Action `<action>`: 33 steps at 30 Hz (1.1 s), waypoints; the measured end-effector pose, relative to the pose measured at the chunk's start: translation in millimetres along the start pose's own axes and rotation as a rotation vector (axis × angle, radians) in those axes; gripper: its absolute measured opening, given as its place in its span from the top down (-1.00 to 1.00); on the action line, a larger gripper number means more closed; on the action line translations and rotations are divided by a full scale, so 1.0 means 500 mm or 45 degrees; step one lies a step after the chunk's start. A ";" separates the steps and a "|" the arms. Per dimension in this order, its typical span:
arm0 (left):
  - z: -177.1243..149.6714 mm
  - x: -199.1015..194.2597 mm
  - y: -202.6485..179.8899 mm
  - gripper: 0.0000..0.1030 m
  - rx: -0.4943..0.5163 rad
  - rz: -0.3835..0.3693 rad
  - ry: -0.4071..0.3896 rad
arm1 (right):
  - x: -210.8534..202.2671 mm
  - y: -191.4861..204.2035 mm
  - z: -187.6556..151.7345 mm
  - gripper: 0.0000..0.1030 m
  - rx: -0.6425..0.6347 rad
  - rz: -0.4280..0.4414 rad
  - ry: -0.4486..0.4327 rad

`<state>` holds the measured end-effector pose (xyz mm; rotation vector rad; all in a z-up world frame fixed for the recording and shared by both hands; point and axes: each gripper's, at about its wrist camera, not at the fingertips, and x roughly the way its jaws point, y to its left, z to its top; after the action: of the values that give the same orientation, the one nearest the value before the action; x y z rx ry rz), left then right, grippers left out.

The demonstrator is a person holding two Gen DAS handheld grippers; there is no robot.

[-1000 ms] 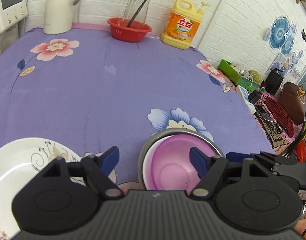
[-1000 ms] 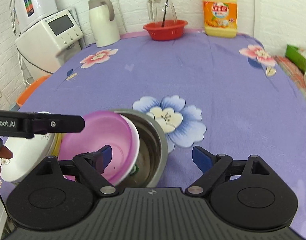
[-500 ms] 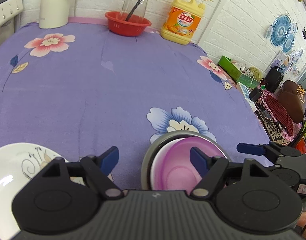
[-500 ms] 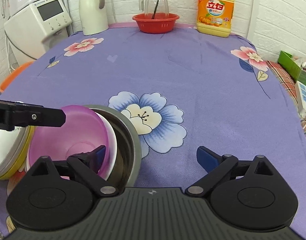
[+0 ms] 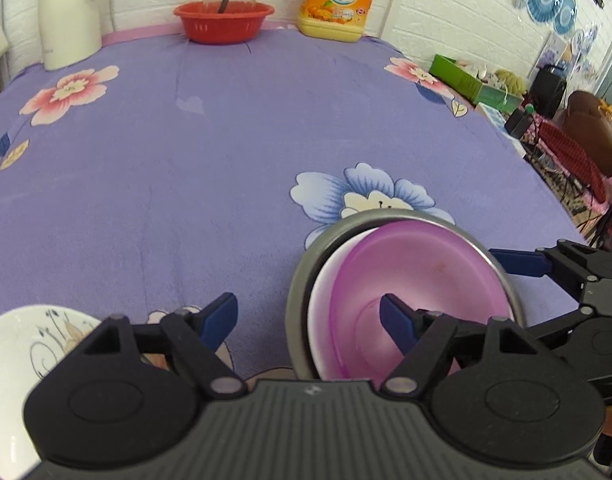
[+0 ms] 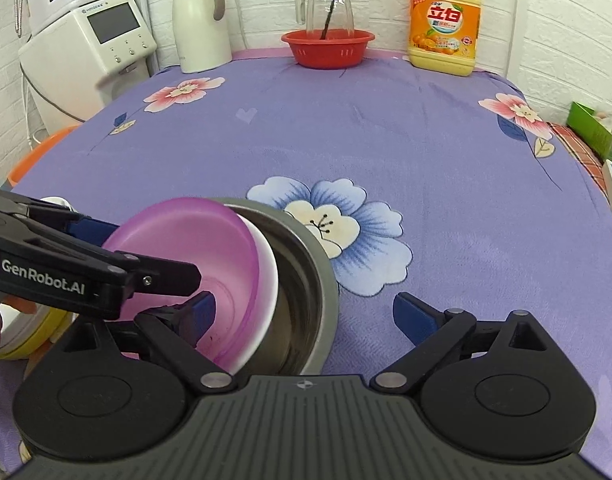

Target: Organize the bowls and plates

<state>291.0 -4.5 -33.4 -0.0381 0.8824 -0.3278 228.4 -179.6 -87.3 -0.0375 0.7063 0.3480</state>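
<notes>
A purple bowl [image 5: 418, 280] [image 6: 194, 248] sits tilted inside a white bowl [image 6: 266, 280], and both rest in a steel bowl [image 5: 302, 280] [image 6: 318, 280] on the purple flowered tablecloth [image 5: 186, 160]. My left gripper [image 5: 308, 318] [image 6: 146, 252] is open and straddles the stack's left rim, one fingertip inside the purple bowl. My right gripper [image 6: 306, 310] [image 5: 518, 262] is open across the right wall, its left finger in the purple bowl. A white flower-patterned plate [image 5: 14, 352] lies at lower left.
At the table's back stand a red basket [image 6: 328, 48] with a glass jug, a yellow detergent bottle [image 6: 444, 20] and a white kettle [image 6: 200, 20]. A water dispenser [image 6: 90, 44] is off the left edge. Boxes and clutter [image 5: 474, 80] line the right side.
My left gripper has sunk and come closer to the bowls, and its right finger now reaches into the purple bowl. The right gripper has hardly moved. The bowls stay nested.
</notes>
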 end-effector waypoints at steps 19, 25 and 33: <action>0.020 0.013 -0.021 -0.50 0.154 -0.020 -0.049 | 0.003 0.000 -0.037 -1.00 0.159 0.001 -0.123; 0.006 0.010 -0.008 -0.50 0.130 -0.096 -0.003 | -0.011 0.011 -0.045 -1.00 0.184 -0.024 -0.098; 0.002 0.007 0.006 -0.41 0.113 -0.132 0.003 | -0.015 0.026 -0.054 -1.00 0.201 -0.012 -0.129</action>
<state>294.7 -2.8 -35.9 -0.0016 0.8690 -0.4633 201.9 -173.9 -101.7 0.1255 0.6309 0.2823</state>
